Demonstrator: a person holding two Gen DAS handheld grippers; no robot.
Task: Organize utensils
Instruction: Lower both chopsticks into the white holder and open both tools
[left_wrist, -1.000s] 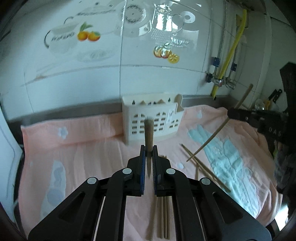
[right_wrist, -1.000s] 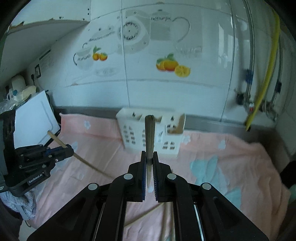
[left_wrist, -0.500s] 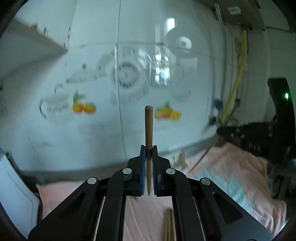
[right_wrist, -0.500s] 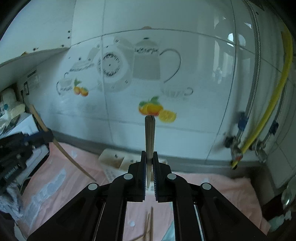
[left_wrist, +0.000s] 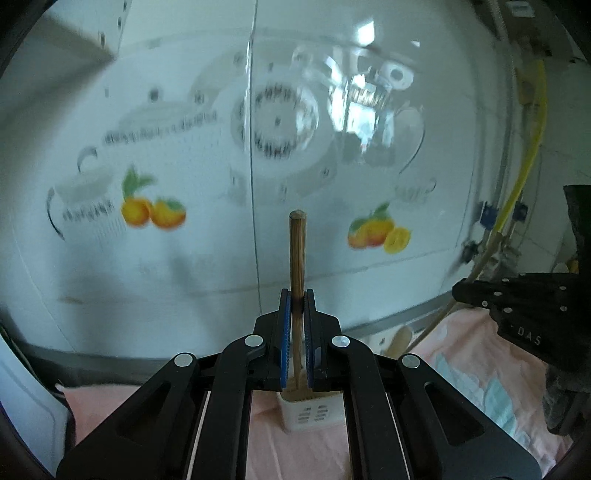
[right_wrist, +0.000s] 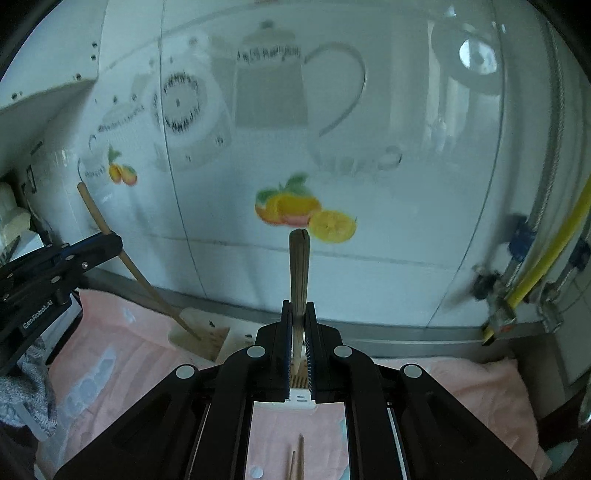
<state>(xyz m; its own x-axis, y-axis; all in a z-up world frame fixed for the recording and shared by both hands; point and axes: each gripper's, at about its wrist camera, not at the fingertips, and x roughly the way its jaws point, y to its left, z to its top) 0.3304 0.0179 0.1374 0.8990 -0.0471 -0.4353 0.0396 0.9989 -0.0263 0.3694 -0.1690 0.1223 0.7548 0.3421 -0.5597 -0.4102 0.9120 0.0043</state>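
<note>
Left gripper (left_wrist: 295, 325): jaws clamped narrow on a wooden chopstick (left_wrist: 297, 258), which stands up out of the blue pads with its blunt end topmost.
Right gripper (right_wrist: 297, 332): same picture, jaws pinched on a second chopstick (right_wrist: 299, 269), upright, thick end up.
Change, left view: a second ago the white utensil caddy (left_wrist: 306, 413) sat well ahead at mid-frame on the pink cloth; now it lies low, right under the jaws, and the tiled wall (left_wrist: 184, 166) fills the view. The chopstick's lower tip now appears at or just inside the caddy's top; I cannot tell whether it has entered.
Change, right view: the caddy (right_wrist: 301, 397) has likewise slid from mid-frame to just beneath the jaws, only a sliver of its rim showing. The left gripper's chopstick (right_wrist: 136, 273) now slants down into the caddy's left compartment (right_wrist: 199, 339).
Both hands: have carried forward and up over the holder; grip unchanged throughout.
Loose pieces: at least two more chopsticks (right_wrist: 297, 458) lie on the pink cloth (right_wrist: 461, 398) below the right gripper.
Tabletop: covered by that cloth; nothing else shifted.
Meaning: judged to be the drop-in stage; both sticks poised for release into the caddy, with loose ones left to collect.
</note>
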